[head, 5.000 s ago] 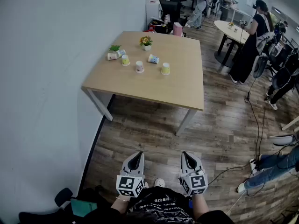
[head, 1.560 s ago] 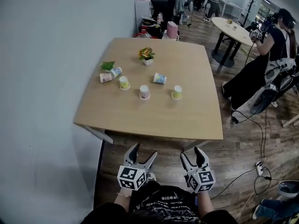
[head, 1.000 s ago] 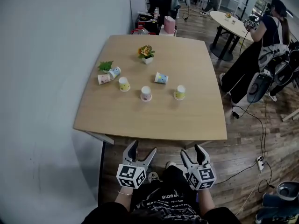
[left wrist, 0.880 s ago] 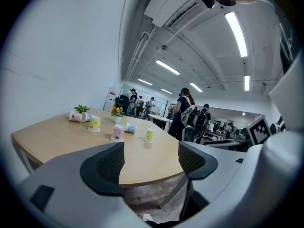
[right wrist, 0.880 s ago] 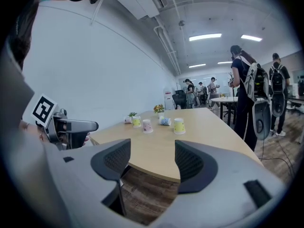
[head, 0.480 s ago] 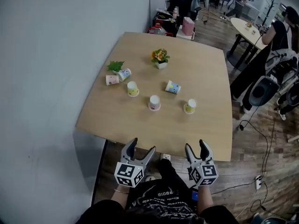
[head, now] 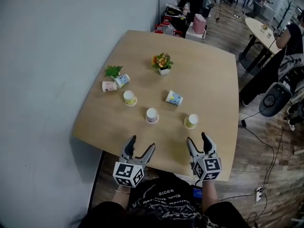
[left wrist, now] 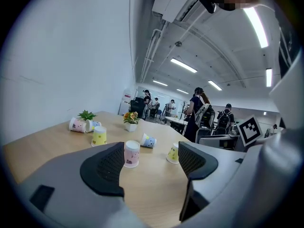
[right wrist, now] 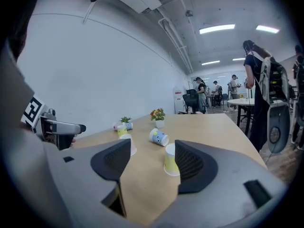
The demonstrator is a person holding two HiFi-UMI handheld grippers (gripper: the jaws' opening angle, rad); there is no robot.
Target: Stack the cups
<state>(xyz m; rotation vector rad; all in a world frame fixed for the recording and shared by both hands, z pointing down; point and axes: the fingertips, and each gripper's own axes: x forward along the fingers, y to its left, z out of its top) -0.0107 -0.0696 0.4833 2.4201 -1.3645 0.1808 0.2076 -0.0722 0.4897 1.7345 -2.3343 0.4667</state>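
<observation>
On the desk (head: 209,80) no cup sits in another yet. Three stand mouth down in a slanting row toward the near edge: a yellow cup (head: 129,98) on the left, a pink cup (head: 152,115) in the middle, and a second yellow cup (head: 191,121) closest to the near edge. Three lie on their sides. A blue cup (head: 174,98) lies near the desk's middle. Close to the left edge, a tipped pink cup (head: 109,86) lies just beside a tipped blue cup (head: 122,80), next to a small green plant (head: 113,71). A flower pot (head: 163,63) stands nearer the far edge. The left gripper (head: 141,144) and the right gripper (head: 197,139) hover side by side over the near edge, pointing across the desk. The left gripper's fingers (left wrist: 102,170) are spread wide with nothing between them; the pink cup shows beyond the gap. The right gripper's fingers (right wrist: 111,160) are also wide and empty, with the second yellow cup ahead of them, untouched.
</observation>
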